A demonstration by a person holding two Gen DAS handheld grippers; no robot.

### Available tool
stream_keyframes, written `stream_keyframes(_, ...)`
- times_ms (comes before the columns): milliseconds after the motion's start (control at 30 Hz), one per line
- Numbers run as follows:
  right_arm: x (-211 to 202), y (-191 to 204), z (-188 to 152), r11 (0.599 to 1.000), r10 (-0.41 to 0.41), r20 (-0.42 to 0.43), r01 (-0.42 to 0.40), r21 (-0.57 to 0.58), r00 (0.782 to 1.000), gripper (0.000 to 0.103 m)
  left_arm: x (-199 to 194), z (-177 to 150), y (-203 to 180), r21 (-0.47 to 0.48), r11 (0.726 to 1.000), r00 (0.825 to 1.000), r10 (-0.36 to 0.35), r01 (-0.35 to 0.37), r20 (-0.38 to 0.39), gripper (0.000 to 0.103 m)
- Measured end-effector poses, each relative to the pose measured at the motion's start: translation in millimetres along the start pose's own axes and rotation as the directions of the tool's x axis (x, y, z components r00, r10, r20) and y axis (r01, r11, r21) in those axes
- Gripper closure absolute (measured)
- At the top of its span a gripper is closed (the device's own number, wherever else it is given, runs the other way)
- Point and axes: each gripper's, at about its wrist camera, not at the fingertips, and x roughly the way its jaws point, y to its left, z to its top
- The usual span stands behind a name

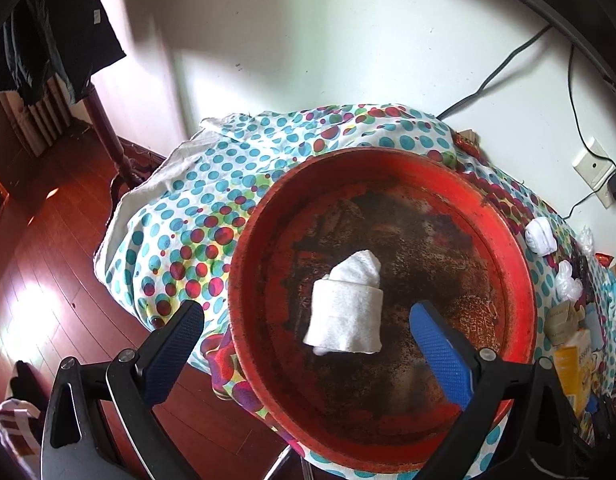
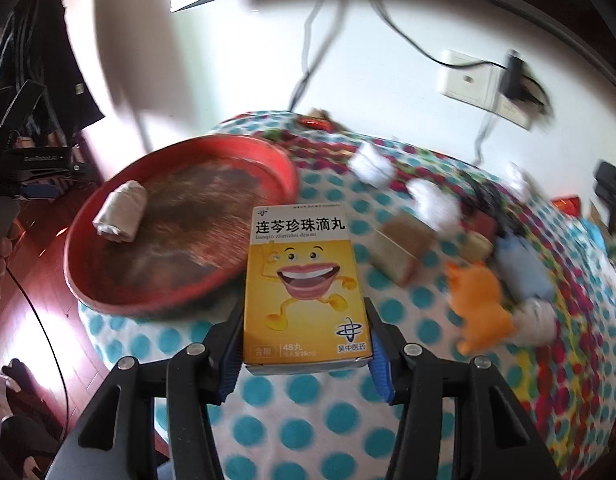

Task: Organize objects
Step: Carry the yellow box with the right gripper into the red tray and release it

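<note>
A round red tray [image 1: 520, 264] with a worn dark floor lies on the dotted cloth. A rolled white sock [image 1: 346, 316] rests on the tray floor. My left gripper [image 1: 308, 322] hangs above it, open wide, its blue pads apart from the roll on both sides. In the right wrist view my right gripper [image 2: 304, 344] is shut on a yellow medicine box [image 2: 304, 284] with a cartoon face, held above the cloth just right of the red tray [image 2: 88, 280], where the white sock [image 2: 122, 210] lies.
On the dotted cloth [image 2: 292, 420] lie white sock rolls [image 2: 370, 166], a tan box [image 2: 402, 250], an orange toy [image 2: 478, 308] and other small items. Cables and a wall socket [image 2: 466, 78] are behind. Wooden floor [image 1: 48, 240] is left of the table.
</note>
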Motion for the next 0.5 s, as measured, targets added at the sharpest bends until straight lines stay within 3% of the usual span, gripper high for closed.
stream_keyframes(200, 38, 47, 39, 0.996, 0.058, -0.028, -0.060, -0.065, 0.998, 0.050, 6, -1, 8, -0.032, 0.999, 1.000, -0.002, 0.001, -0.030, 0.000)
stream_keyframes(367, 83, 71, 62, 0.993, 0.091, -0.110, -0.099, -0.071, 0.990, 0.050, 10, -2, 9, -0.032, 0.999, 0.999, -0.004, 0.003, -0.043, 0.000)
stream_keyframes(500, 107, 81, 73, 0.992, 0.069, -0.136, -0.082, -0.095, 0.988, 0.050, 14, -3, 6, -0.026, 1.000, 0.998, -0.002, 0.001, -0.056, 0.000)
